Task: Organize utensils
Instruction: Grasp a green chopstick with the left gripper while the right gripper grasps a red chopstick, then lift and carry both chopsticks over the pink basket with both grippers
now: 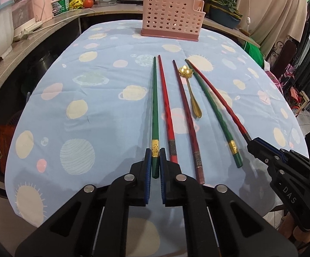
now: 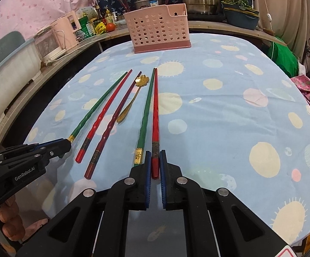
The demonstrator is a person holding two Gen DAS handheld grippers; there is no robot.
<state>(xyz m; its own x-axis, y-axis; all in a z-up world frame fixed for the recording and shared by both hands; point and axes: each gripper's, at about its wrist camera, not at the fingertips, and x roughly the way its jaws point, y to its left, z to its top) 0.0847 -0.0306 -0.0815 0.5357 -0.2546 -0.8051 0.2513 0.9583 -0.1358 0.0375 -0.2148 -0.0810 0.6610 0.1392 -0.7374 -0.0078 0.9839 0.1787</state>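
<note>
green chopstick (image 1: 155, 107) far left of the row on the cloth, butt pinched tight in my left gripper (image 1: 154, 160) | right gripper (image 2: 154, 160) clamped on the red chopstick (image 2: 155, 111) | gonna lift both level, then tip-down into the pink basket (image 1: 170, 15)

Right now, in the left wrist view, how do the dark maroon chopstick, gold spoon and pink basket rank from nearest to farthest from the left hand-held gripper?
1. Dark maroon chopstick, just right of the left hand-held gripper.
2. Gold spoon, mid-table, farther right.
3. Pink basket, at the table's far end.

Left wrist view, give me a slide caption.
Left gripper clamps a green chopstick beside four more and a gold spoon.
</note>
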